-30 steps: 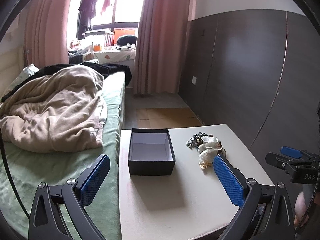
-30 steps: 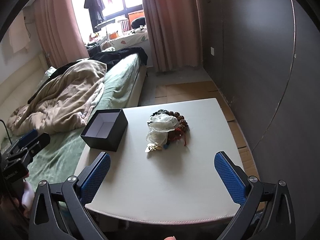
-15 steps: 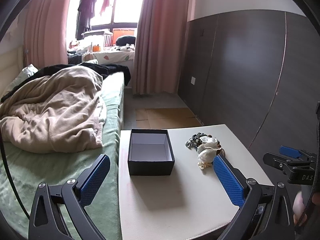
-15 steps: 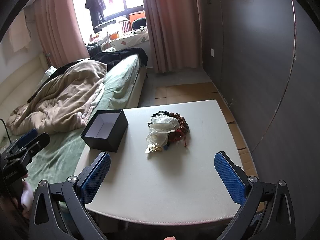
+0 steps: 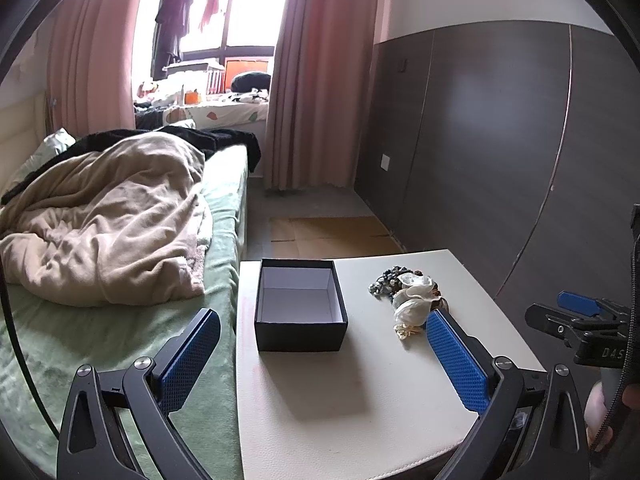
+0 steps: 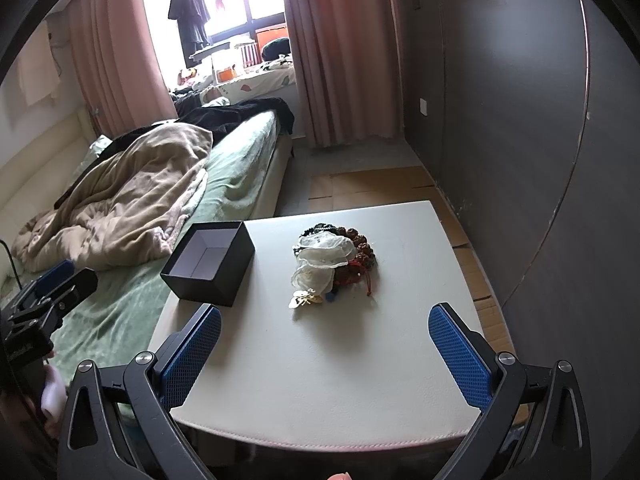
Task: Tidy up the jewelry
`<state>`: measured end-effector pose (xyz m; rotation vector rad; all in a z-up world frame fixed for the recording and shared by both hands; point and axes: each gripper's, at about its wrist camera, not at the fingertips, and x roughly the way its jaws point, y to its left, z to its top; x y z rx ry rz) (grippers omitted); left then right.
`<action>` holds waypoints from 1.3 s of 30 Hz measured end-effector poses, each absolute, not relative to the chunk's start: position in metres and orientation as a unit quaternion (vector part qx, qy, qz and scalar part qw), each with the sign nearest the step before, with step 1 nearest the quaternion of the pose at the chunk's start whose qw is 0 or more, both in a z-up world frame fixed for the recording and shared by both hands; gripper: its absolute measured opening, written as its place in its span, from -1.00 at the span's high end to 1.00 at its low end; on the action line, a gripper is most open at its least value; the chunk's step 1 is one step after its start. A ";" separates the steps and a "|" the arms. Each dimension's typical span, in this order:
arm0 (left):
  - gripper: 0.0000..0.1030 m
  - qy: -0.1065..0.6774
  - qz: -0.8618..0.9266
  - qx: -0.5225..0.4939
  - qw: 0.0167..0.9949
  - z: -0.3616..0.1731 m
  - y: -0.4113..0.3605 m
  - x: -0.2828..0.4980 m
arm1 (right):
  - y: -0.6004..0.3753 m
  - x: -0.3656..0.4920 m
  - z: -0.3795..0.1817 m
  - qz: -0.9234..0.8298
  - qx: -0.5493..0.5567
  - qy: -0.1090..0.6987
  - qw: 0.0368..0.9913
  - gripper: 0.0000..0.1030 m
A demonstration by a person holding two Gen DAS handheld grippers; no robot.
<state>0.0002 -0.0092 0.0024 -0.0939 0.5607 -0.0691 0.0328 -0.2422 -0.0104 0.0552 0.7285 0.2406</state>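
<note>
The jewelry pile (image 6: 334,262) lies near the bench (image 6: 320,368) centre. The open black box (image 6: 208,262) sits at the bench's left edge. Left gripper (image 5: 324,364) and right gripper (image 6: 326,354): fingers apart, holding nothing.

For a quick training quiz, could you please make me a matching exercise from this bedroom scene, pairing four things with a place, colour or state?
Things:
1. black box
2. jewelry pile
3. beige blanket
4. curtains

Descriptions:
A. pink, hanging by the window
B. open and empty, at the table's corner near the bed
C. crumpled on the green bed
D. heaped mid-table, right of the box

Pairs: 1-B, 2-D, 3-C, 4-A
</note>
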 end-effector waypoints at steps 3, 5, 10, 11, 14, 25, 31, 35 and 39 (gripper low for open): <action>-1.00 0.276 -0.034 -0.045 0.960 0.003 -0.010 0.000 | -0.242 0.033 -0.010 0.117 0.027 0.355 0.927 -1.00; -1.00 0.276 -0.034 -0.045 0.959 0.003 -0.010 0.000 | -0.242 0.033 -0.010 0.117 0.027 0.355 0.927 -1.00; -1.00 0.278 -0.035 -0.045 0.959 0.002 -0.010 0.001 | -0.244 0.034 -0.011 0.120 0.031 0.356 0.926 -1.00; -1.00 0.279 -0.036 -0.045 0.959 0.002 -0.011 0.002 | -0.244 0.035 -0.011 0.120 0.032 0.357 0.926 -1.00; -1.00 0.281 -0.039 -0.044 0.958 0.001 -0.013 0.004 | -0.246 0.037 -0.012 0.115 0.034 0.362 0.925 -1.00; -0.95 0.294 -0.060 -0.058 0.952 -0.009 -0.025 0.035 | -0.267 0.062 -0.021 0.089 0.071 0.375 0.920 -1.00; -0.74 0.309 -0.086 -0.067 0.945 -0.017 -0.040 0.053 | -0.285 0.076 -0.031 0.078 0.109 0.395 0.909 -1.00; -0.71 0.318 -0.107 -0.073 0.939 -0.023 -0.054 0.066 | -0.296 0.085 -0.037 0.075 0.138 0.407 0.900 -1.00; -0.66 0.328 -0.119 -0.080 0.934 -0.029 -0.069 0.085 | -0.303 0.094 -0.043 0.075 0.164 0.415 0.892 -0.99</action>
